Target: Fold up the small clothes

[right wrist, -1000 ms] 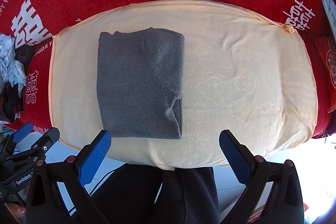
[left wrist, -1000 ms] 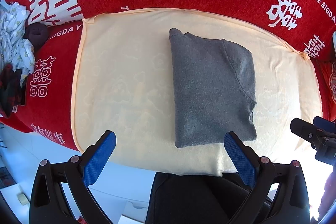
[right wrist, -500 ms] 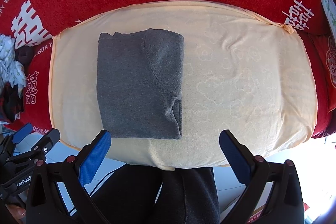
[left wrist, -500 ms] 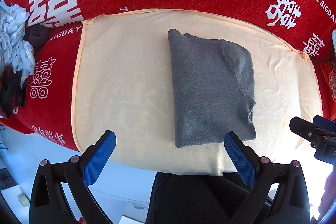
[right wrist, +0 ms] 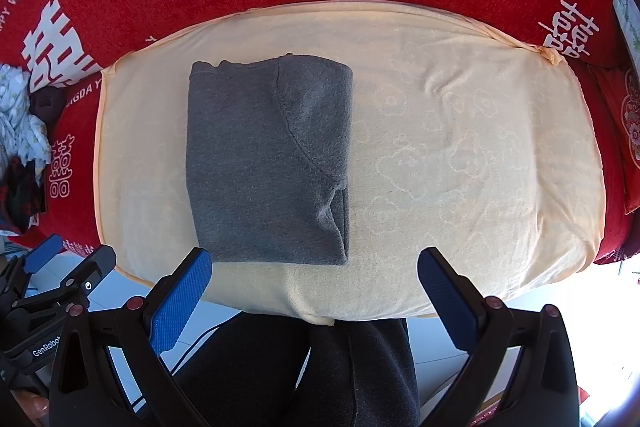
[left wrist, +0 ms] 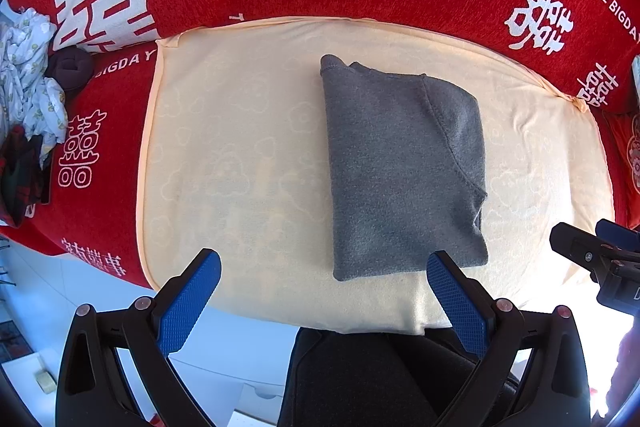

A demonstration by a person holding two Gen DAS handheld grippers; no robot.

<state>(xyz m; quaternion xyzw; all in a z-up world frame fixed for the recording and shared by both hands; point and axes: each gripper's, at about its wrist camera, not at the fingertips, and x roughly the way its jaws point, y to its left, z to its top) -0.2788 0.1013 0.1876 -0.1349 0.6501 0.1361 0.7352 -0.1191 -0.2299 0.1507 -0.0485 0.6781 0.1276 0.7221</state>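
Both jaws stood wide and held nothing: the left gripper [left wrist: 320, 291] and right gripper [right wrist: 316, 287] hovered off the near edge of the cushion [right wrist: 460, 155], clear of the cloth. The grey garment [right wrist: 268, 163] lay folded into a neat rectangle on the cushion's left half, close to that near edge. By my reading this fold was nearly or fully done; the next move would call for closing on the near hem to halve it, or setting it aside by the pile [left wrist: 28, 75] at the far left.
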